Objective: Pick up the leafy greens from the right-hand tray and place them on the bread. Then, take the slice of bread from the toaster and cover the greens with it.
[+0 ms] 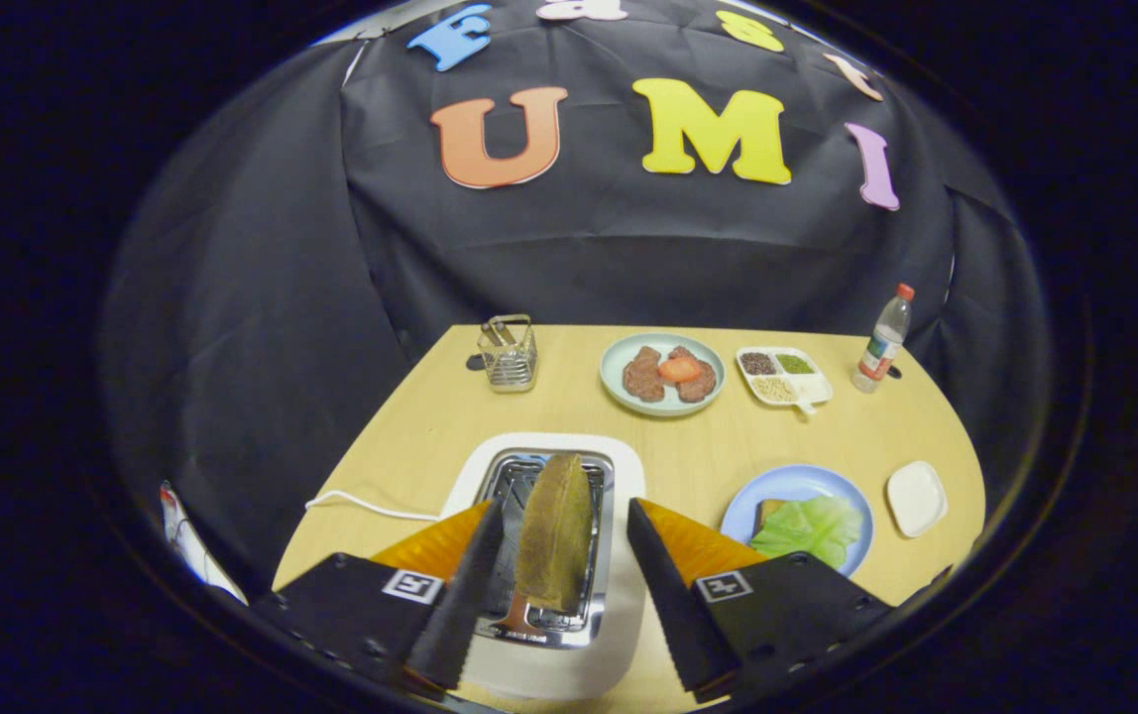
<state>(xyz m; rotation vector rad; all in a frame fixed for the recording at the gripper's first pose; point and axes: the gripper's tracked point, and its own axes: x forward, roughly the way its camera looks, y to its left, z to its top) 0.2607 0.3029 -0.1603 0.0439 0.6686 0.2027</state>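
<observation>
Currently the hand-held gripper (557,585) is spread wide, its fingers either side of the brown toasted bread slice (555,531) without touching it. The slice stands upright in the slot of the white toaster (549,555). Judged light, stiff, crumbly: pinch its flat faces near the top, gently. Green leafy lettuce (809,528) already lies on bread on the blue round plate (795,484). Surface: pale wooden table (410,436), uncrowded; black cloth walls behind.

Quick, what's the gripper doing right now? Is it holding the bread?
Hand-held gripper: open, holding nothing; its fingers sit either side of the bread slice in the toaster, not touching it.
</observation>
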